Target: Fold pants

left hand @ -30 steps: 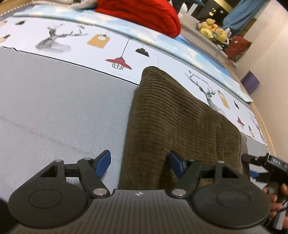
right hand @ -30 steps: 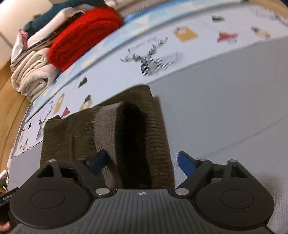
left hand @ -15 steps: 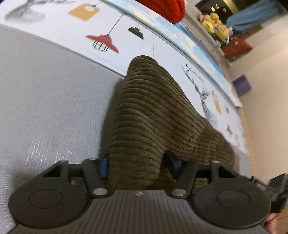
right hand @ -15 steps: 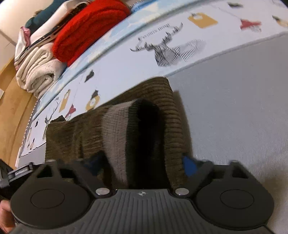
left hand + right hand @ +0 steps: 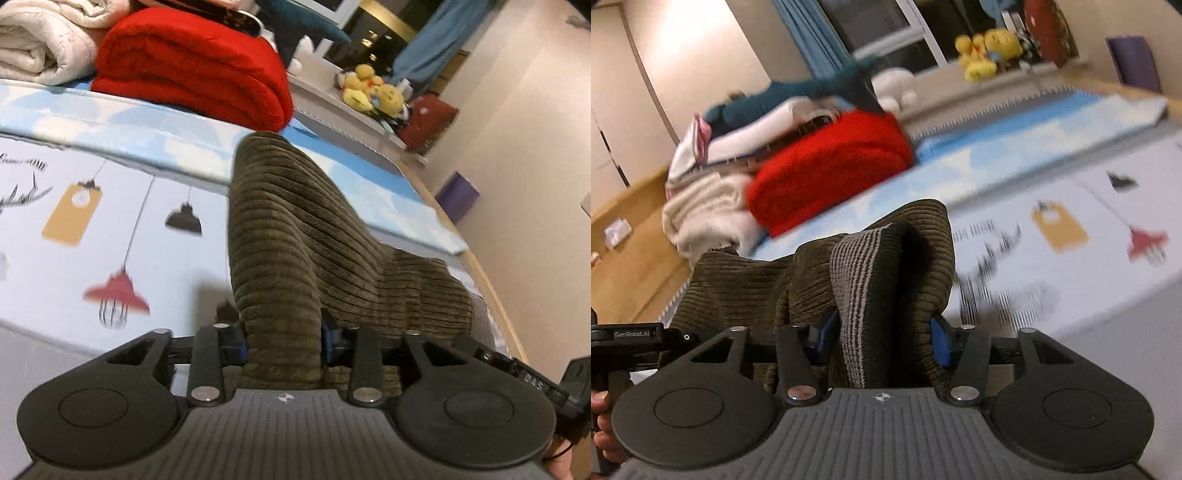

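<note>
Left gripper [image 5: 282, 341] clamping brown corduroy pants [image 5: 295, 240], right gripper [image 5: 882, 339] just closing on them (waistband end), 2 grips.

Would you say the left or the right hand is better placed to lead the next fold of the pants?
Neither clearly; both are needed. The left claw and the right claw have each just closed on a bunched end of the pants, lifted off the mat. Probably they should carry it over together.

Home bedroom: plush toys [image 5: 373, 92], folded blankets [image 5: 192, 66]
</note>
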Available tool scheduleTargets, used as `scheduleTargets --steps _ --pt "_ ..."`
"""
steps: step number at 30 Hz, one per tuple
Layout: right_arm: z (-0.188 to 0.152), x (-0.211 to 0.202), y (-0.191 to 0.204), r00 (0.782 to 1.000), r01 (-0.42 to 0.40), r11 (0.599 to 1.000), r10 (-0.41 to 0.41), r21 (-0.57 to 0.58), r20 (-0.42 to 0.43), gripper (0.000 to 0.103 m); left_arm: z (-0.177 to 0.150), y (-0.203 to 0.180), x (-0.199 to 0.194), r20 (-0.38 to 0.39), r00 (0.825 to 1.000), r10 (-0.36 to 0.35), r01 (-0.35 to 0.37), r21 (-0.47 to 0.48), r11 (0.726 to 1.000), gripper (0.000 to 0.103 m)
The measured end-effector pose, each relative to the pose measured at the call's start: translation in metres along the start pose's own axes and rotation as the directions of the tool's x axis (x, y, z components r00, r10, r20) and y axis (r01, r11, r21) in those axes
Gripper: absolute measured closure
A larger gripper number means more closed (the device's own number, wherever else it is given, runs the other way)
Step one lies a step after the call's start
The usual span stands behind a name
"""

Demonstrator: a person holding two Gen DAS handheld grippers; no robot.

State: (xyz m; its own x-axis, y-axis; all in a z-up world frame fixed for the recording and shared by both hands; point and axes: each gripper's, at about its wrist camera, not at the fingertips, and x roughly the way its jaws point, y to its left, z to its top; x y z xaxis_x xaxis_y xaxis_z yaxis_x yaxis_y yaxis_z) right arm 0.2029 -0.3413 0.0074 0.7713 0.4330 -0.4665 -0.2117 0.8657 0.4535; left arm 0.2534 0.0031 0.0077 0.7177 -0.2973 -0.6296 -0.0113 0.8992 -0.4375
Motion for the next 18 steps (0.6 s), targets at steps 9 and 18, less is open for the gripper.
scheduleTargets --steps 9,18 --pt "0.012 0.06 -0.067 0.964 0.233 0.947 -0.195 0.221 -0.18 0.023 -0.034 0.009 0.002 -0.002 0.991 0.137 -0.137 0.062 0.989 0.041" --pt "-0.021 0.09 -0.069 0.913 0.268 0.953 -0.204 0.142 -0.353 0.009 -0.095 -0.008 0.023 -0.102 0.952 0.287 -0.257 0.238 0.937 0.038"
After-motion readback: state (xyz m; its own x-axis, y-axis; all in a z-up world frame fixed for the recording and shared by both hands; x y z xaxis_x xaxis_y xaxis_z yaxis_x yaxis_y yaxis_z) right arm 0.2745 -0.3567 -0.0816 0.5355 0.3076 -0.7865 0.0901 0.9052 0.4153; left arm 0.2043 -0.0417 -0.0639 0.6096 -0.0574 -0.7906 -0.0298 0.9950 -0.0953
